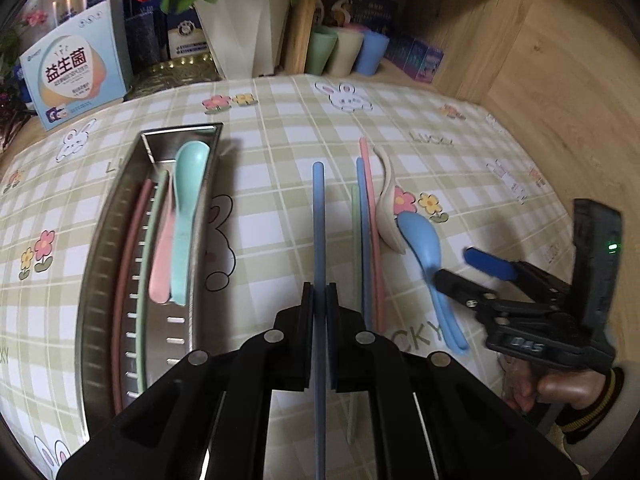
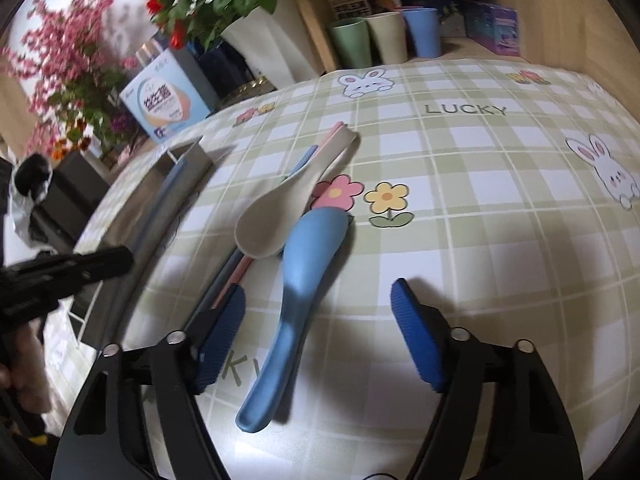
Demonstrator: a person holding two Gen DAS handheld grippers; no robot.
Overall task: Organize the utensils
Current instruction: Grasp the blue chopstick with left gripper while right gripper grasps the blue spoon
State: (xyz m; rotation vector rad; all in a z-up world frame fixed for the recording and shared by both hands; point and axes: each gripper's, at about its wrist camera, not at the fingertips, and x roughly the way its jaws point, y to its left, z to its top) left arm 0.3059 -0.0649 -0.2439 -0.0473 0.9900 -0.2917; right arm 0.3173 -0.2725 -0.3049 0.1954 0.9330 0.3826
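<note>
My left gripper (image 1: pixel 319 292) is shut on a blue chopstick (image 1: pixel 318 220) and holds it over the tablecloth, right of the steel tray (image 1: pixel 100 248). The tray holds a teal spoon (image 1: pixel 188 192), a pink spoon (image 1: pixel 162 264), a pink chopstick and a green chopstick. On the cloth lie a blue chopstick (image 1: pixel 363 240), a pink chopstick (image 1: pixel 374 240), a green chopstick (image 1: pixel 354 232), a beige spoon (image 2: pixel 276 212) and a blue spoon (image 2: pixel 296 280). My right gripper (image 2: pixel 320 308) is open, its fingers either side of the blue spoon's handle, just above it. It also shows in the left wrist view (image 1: pixel 468 270).
A white flower pot (image 1: pixel 244 36), boxes (image 1: pixel 76 68) and three cups (image 1: pixel 344 54) stand along the back edge. A wooden wall (image 1: pixel 560 100) rises on the right. Checked cloth lies bare at the far right (image 2: pixel 500 200).
</note>
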